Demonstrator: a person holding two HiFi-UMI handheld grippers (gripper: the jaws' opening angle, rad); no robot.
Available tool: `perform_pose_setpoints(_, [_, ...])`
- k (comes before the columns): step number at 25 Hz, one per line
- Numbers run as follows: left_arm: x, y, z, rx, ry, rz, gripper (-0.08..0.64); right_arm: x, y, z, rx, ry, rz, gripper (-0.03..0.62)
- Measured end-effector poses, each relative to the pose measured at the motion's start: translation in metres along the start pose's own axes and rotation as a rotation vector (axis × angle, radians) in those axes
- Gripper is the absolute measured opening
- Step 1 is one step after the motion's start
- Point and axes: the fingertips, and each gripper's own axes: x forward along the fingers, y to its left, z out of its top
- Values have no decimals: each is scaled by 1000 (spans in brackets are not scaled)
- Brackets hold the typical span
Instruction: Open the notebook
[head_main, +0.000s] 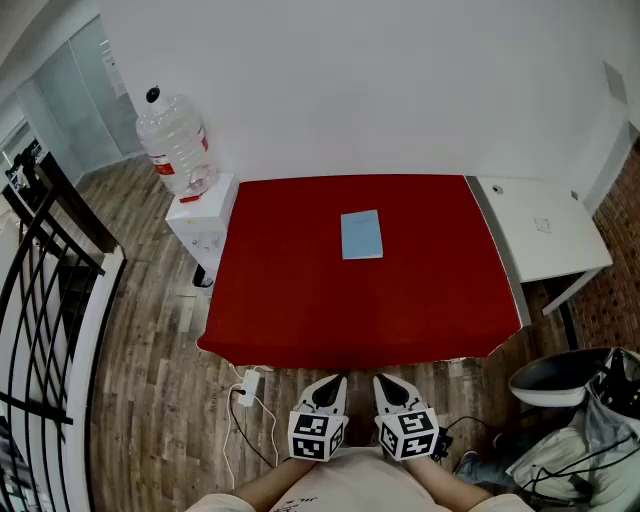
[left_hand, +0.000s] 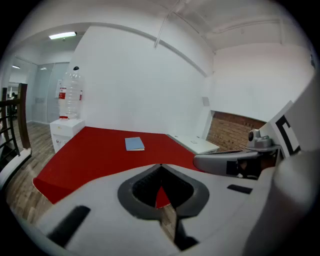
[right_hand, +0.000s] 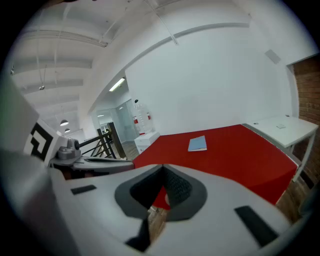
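A light blue notebook lies closed and flat on the red table, a little behind its middle. It also shows in the left gripper view as the notebook and in the right gripper view as the notebook. Both grippers hang side by side in front of the table's near edge, well short of the notebook. My left gripper is shut with nothing between its jaws. My right gripper is shut and empty too. Their tips meet in each gripper view, left gripper and right gripper.
A white water dispenser with a large bottle stands at the table's left. A white side table adjoins the right edge. A black railing runs along the far left. A power strip and cables lie on the wooden floor.
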Motion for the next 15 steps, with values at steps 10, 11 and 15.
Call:
perform_pose_setpoints(10, [-5,24,-5,-2,-1,-42,7,10,30,-2,-12,-35,-6,6])
perform_pose_setpoints(11, [-3,25,-5,-3,-1,-47,6,11,30,-2,-11,-36,-9,6])
perform_pose_setpoints(15, [2,32,1,-7,-3,-59,6,20,27,7,19,-55,-11,6])
